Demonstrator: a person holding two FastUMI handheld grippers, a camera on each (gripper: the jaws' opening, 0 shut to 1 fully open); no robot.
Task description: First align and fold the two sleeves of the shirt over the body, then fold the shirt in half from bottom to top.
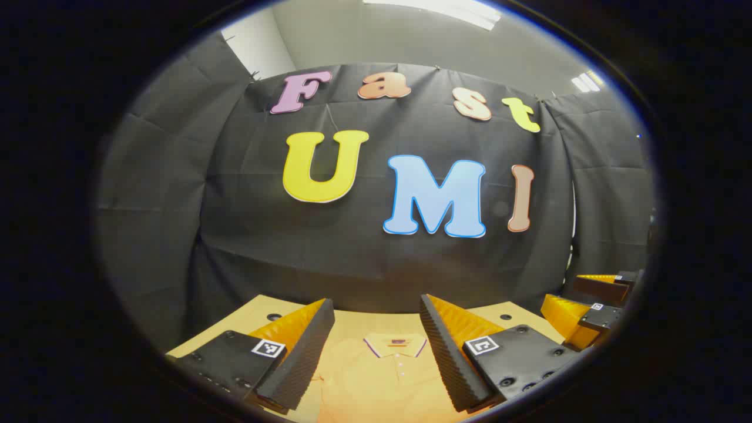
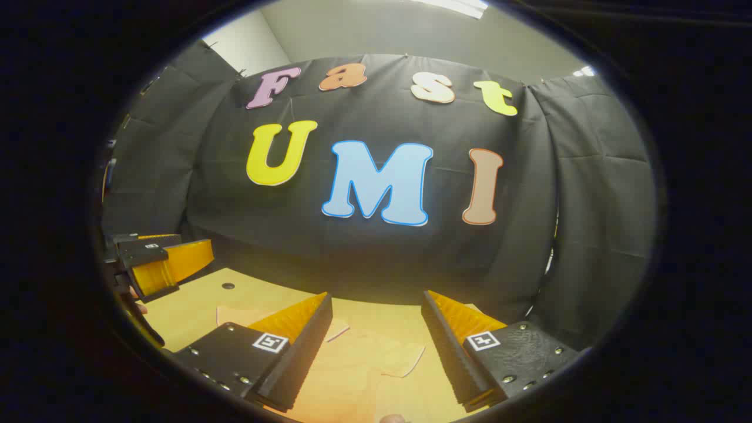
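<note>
Hovering wide-fingered, left gripper [image 1: 376, 341] and right gripper [image 2: 376, 338], over shirt [image 1: 376, 376]; risking, perhaps, bunching the 12-o'clock sleeve [image 2: 399, 358].

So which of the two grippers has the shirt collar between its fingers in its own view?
The left gripper: the shirt's collar sits between its open fingers. The right gripper frames a sleeve instead.
</note>
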